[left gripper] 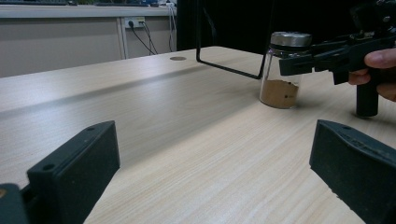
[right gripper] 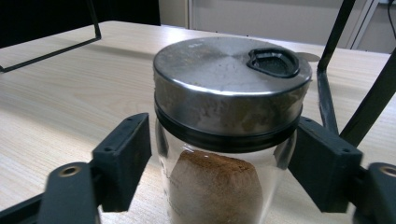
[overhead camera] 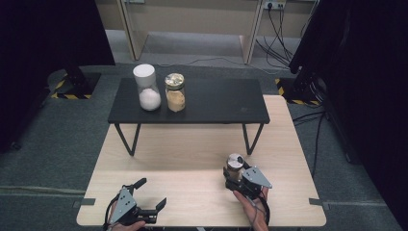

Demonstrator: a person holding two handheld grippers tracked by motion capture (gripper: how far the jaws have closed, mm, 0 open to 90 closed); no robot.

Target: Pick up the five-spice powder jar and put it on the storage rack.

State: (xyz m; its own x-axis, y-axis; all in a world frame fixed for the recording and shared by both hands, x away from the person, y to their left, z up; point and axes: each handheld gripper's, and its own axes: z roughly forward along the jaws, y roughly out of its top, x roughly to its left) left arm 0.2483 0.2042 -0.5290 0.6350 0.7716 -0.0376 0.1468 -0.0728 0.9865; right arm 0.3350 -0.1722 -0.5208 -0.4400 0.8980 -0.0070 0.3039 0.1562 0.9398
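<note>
A small glass jar (overhead camera: 235,161) with a metal shaker lid and brown powder inside stands upright on the light wooden table (overhead camera: 183,159), at the front right. My right gripper (overhead camera: 234,172) is shut on it, one black pad on each side of the glass just below the lid. In the right gripper view the jar (right gripper: 229,79) sits between the two pads (right gripper: 126,154). My left gripper (overhead camera: 152,192) stands open at the front left, low over the table, with nothing between its jaws. In the left gripper view the jar (left gripper: 280,88) is far off to the right.
A low black shelf (overhead camera: 216,103) on thin metal legs stands across the back of the table. On its left half are a white-lidded jar of white powder (overhead camera: 146,89) and a jar of yellowish powder (overhead camera: 175,94). One shelf leg (overhead camera: 250,139) is just behind the held jar.
</note>
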